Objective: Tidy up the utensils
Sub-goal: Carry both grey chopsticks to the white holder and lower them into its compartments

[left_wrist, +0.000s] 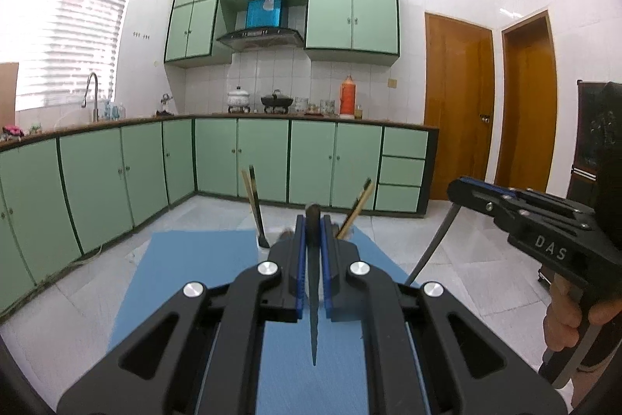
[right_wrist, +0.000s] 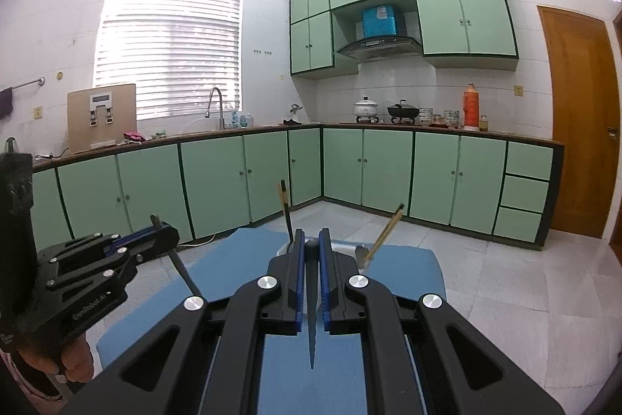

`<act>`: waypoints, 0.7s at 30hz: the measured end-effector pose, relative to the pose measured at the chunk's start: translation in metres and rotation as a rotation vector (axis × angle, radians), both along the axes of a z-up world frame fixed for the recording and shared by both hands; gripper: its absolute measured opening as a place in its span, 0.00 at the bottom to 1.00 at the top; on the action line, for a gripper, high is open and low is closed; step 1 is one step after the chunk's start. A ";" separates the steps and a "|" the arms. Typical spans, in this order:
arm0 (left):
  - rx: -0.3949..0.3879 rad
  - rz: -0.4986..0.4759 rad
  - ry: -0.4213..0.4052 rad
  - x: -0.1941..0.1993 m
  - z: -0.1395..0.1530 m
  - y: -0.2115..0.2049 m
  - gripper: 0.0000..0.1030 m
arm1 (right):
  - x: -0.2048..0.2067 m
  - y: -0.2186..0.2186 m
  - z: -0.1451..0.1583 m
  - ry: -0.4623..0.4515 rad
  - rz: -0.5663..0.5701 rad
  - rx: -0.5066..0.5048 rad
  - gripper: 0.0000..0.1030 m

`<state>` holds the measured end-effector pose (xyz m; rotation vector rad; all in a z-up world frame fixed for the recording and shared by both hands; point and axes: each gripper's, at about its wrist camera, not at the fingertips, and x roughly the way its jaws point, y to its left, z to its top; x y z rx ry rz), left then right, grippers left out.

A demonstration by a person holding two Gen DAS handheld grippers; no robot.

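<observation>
Two grippers are up over a blue mat (left_wrist: 202, 259), each closed on one dark, tapering utensil. The left gripper (left_wrist: 312, 240) pinches its utensil (left_wrist: 314, 317) between the blue pads, the thick butt sticking out past the fingertips and the thin pointed end hanging down toward the camera. The right gripper (right_wrist: 310, 247) grips a second utensil (right_wrist: 312, 321) in the same way. From the left wrist view the right gripper (left_wrist: 462, 189) shows at the right edge, its utensil (left_wrist: 435, 244) curving down to the mat; from the right wrist view the left gripper (right_wrist: 163, 232) shows at the left edge with its utensil (right_wrist: 182, 269) slanting down. Whether these are knives or spoon handles is hard to tell.

Beyond the fingertips, at the far end of the mat, a holder (right_wrist: 346, 247) stands mostly hidden behind the fingers. Two groups of chopsticks lean out of it: one pair (left_wrist: 254, 205) tilted left, one pair (left_wrist: 355, 209) tilted right.

The mat lies on a low surface over a pale tiled floor (left_wrist: 447, 282). The room is a kitchen with green cabinets (left_wrist: 264, 158), a counter carrying two pots (left_wrist: 239, 96) and an orange flask (left_wrist: 347, 95), a hood (left_wrist: 260, 35), a blinded window (right_wrist: 171, 49) and two wooden doors (left_wrist: 456, 104).
</observation>
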<state>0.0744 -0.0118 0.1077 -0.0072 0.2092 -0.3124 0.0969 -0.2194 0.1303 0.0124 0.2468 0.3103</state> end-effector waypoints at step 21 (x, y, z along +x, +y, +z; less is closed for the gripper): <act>0.003 0.081 -0.218 0.102 0.091 -0.015 0.06 | 0.096 0.001 0.084 -0.066 -0.032 0.010 0.07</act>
